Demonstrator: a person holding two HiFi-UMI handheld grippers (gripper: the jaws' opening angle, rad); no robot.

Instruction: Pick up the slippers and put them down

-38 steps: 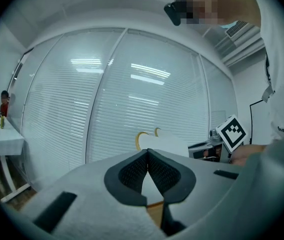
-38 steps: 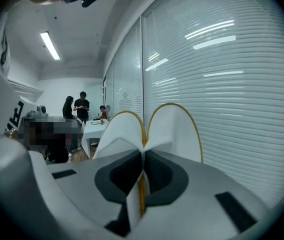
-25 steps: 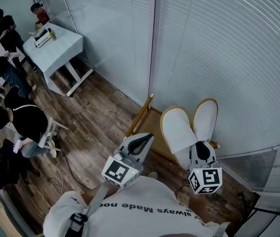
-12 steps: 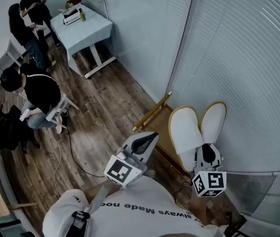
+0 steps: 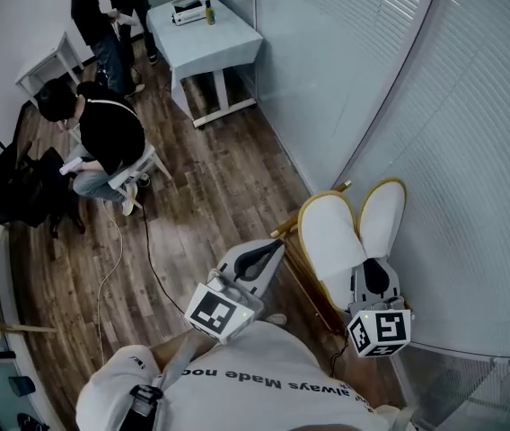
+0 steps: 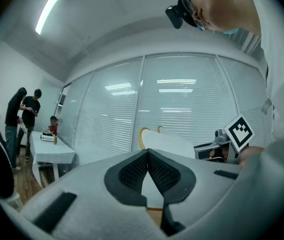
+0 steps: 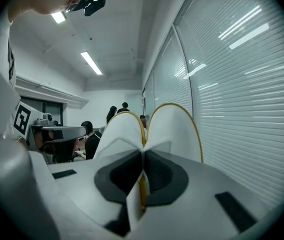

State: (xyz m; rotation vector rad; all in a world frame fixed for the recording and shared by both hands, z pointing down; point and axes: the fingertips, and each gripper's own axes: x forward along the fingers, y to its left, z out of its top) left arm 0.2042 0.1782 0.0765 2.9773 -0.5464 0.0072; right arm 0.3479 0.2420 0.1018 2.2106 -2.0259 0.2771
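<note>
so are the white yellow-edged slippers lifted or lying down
Lifted: the right gripper is shut on the white yellow-edged slippers, which stick out past its jaws above the floor.

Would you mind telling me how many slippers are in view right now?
2. The right gripper clamps both slippers together at one end: the left slipper beside the right slipper, which is nearer the blinds. None appears hidden.

Two white slippers (image 5: pixel 331 241) with yellow edging, side by side, heels pinched in right gripper (image 5: pixel 370 277), toes splayed
</note>
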